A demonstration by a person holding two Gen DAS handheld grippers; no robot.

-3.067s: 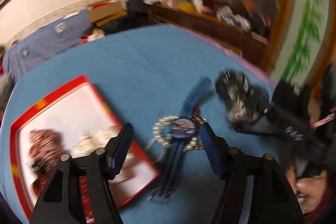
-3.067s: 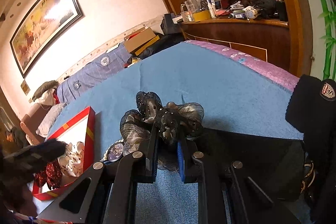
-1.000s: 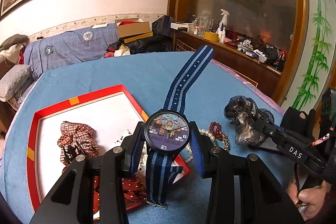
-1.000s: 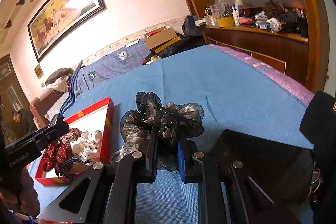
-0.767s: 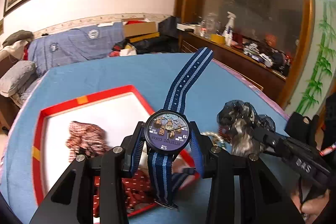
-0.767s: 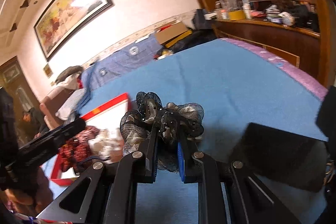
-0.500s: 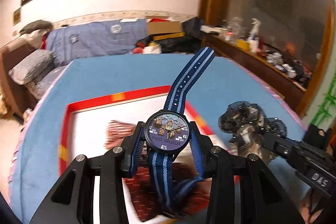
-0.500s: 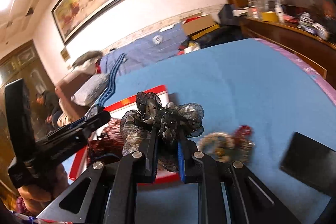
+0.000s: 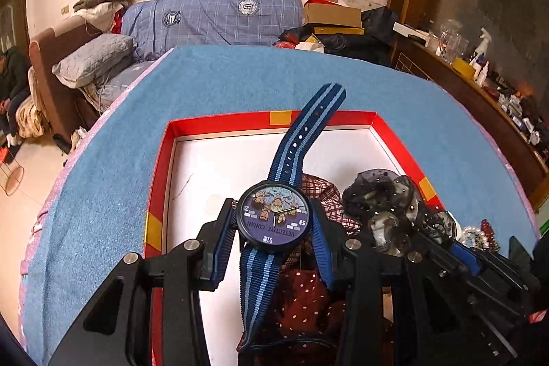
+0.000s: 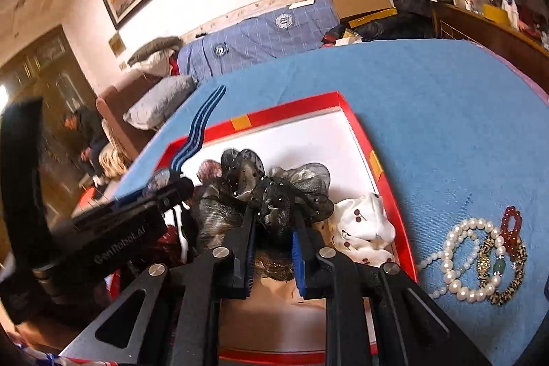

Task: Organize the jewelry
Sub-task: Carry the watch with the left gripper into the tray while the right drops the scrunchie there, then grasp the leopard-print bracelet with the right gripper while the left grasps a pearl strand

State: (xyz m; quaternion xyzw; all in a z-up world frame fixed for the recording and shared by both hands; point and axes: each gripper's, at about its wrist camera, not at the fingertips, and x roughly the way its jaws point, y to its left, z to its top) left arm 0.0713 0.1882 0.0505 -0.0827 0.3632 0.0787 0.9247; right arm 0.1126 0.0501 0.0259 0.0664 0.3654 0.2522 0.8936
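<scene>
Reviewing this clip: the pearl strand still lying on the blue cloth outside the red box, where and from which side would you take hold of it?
Judging from the right wrist view, the pearl strand lies flat in loops beside the red box, tangled with a leopard-print bangle. Probably best from above, pinching across the loop nearest the box, where the beads lie clear of the bangle.

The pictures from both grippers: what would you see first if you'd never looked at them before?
First comes the blue striped cartoon-face wristwatch, pinched between the left gripper's fingers above the red-rimmed white tray. Next is the frilly black-and-grey mesh scrunchie between the right gripper's fingers, over that tray too. On the blue cloth beside the tray lies a heap of white pearl and red bead bracelets.
</scene>
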